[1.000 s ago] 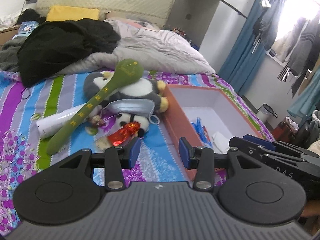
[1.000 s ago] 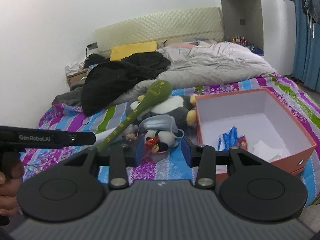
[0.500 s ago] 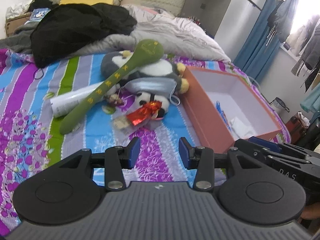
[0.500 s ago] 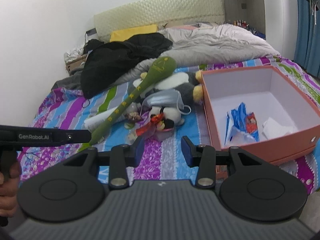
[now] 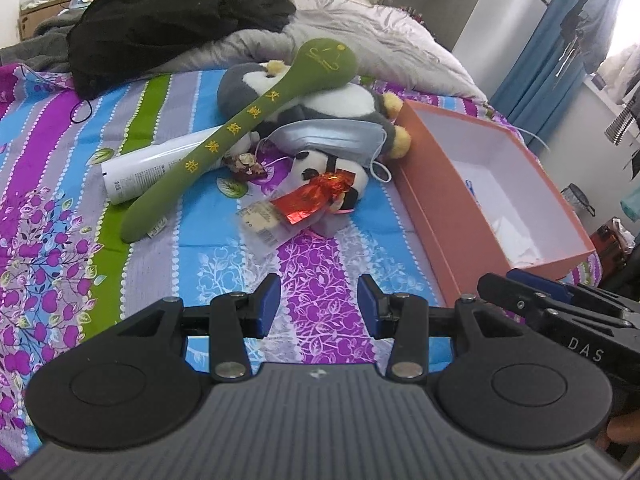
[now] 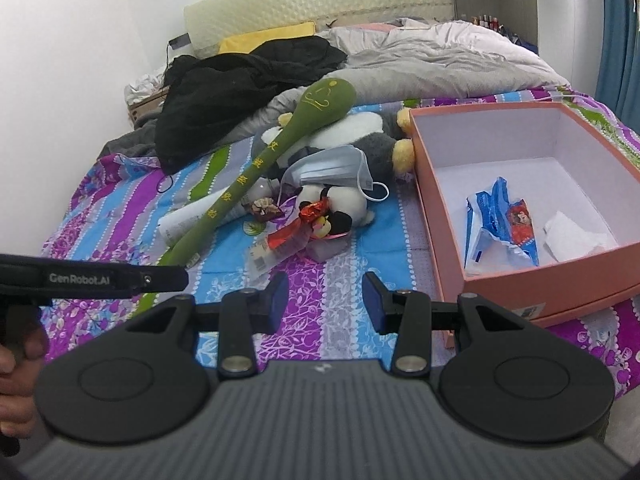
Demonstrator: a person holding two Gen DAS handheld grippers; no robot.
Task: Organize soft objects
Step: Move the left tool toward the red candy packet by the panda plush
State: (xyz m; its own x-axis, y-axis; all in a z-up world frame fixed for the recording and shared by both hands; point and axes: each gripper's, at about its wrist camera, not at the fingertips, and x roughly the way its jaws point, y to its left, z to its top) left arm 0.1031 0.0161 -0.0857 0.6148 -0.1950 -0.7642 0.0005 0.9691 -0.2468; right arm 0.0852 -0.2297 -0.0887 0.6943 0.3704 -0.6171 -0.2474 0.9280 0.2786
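A heap of soft things lies on the striped bedsheet: a long green plush mallet point(image 5: 240, 128) point(image 6: 256, 176), a grey-and-white penguin plush point(image 5: 336, 108) point(image 6: 360, 132) under it, a blue face mask point(image 5: 332, 140) point(image 6: 332, 168), and a small panda plush point(image 5: 348, 184) point(image 6: 340, 208) with a red foil wrapper point(image 5: 316, 196) point(image 6: 308, 216). To the right stands an open orange box point(image 5: 436, 200) point(image 6: 440, 200) holding blue packaging point(image 6: 500, 224) and white paper. My left gripper point(image 5: 319, 306) and right gripper point(image 6: 325, 302) hang open and empty over the sheet, short of the heap.
A white tube point(image 5: 152, 168) lies under the mallet. A black garment point(image 5: 172, 16) point(image 6: 240, 92) and a grey duvet point(image 5: 372, 44) point(image 6: 440, 60) cover the bed's far half. Curtains and hanging clothes fill the right side. The other gripper's body shows at each view's edge.
Both grippers have sunk toward the bed and tipped further down, so the heap and box look larger and closer. Their jaws kept the same gap. Nothing on the bed moved.
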